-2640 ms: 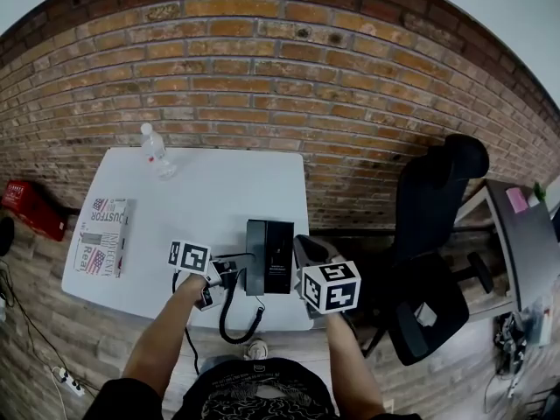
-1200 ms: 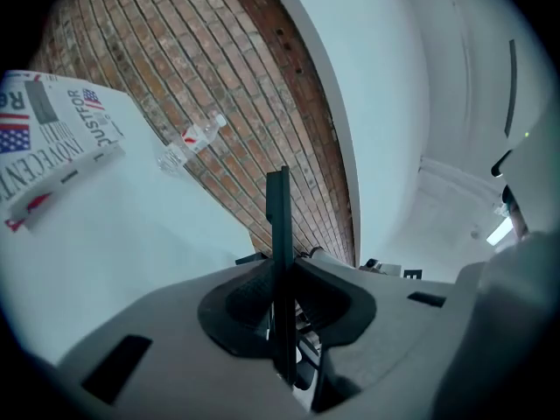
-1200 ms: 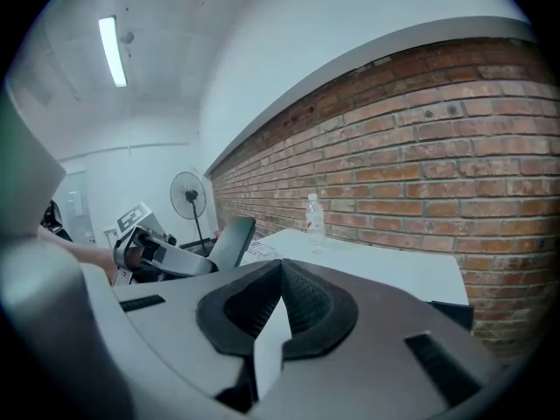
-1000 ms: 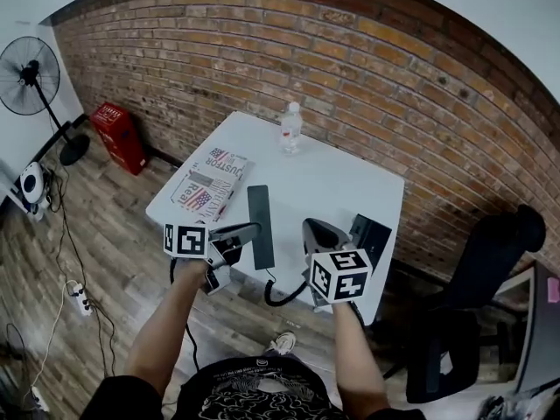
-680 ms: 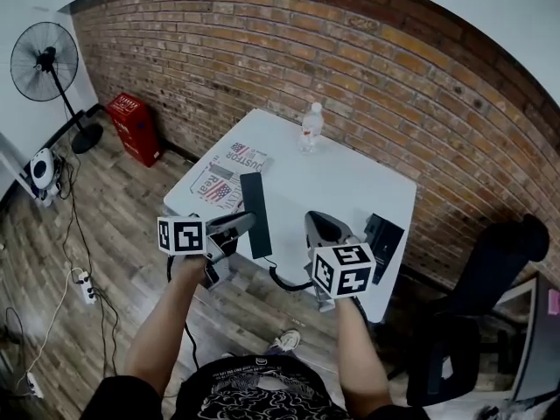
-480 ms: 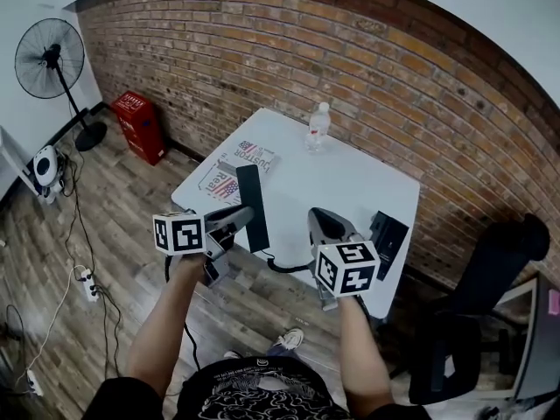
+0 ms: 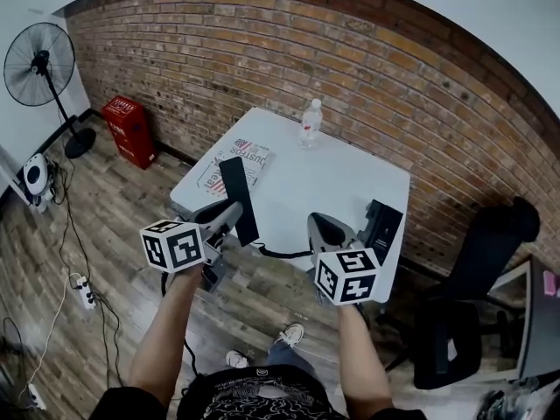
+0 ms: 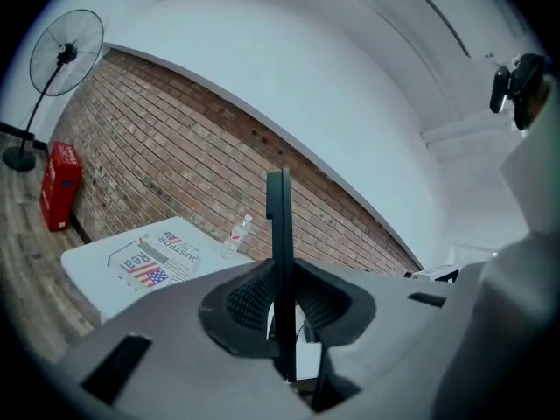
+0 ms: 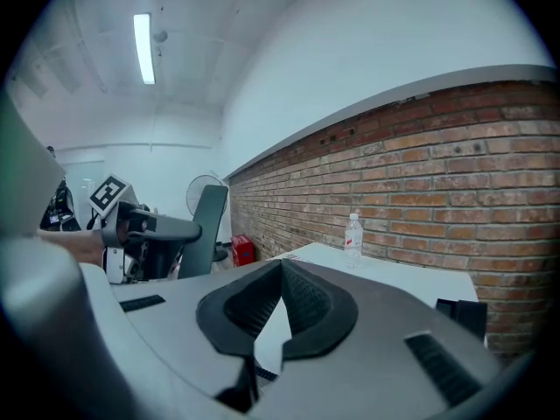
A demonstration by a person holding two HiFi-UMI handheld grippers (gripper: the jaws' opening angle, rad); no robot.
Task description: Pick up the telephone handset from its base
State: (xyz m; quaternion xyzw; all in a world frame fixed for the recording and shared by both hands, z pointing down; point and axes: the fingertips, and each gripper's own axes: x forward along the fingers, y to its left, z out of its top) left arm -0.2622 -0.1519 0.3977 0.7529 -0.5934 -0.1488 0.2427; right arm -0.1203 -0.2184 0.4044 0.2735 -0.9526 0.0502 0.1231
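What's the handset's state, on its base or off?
Off: the left claw holds the handset in the air, apart from the base on the table.

Both grippers were held out ahead. Left gripper (image 7: 229,216) jaws clamped on the handset (image 7: 235,191); right gripper (image 7: 320,227) jaws were together, empty.

newspaper (image 7: 259,153) corner (the nearest) behind handset (image 7: 238,201)

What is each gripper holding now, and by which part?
The left gripper grips the telephone handset near its lower, corded end, with most of it sticking up past the jaws. The right gripper holds nothing.
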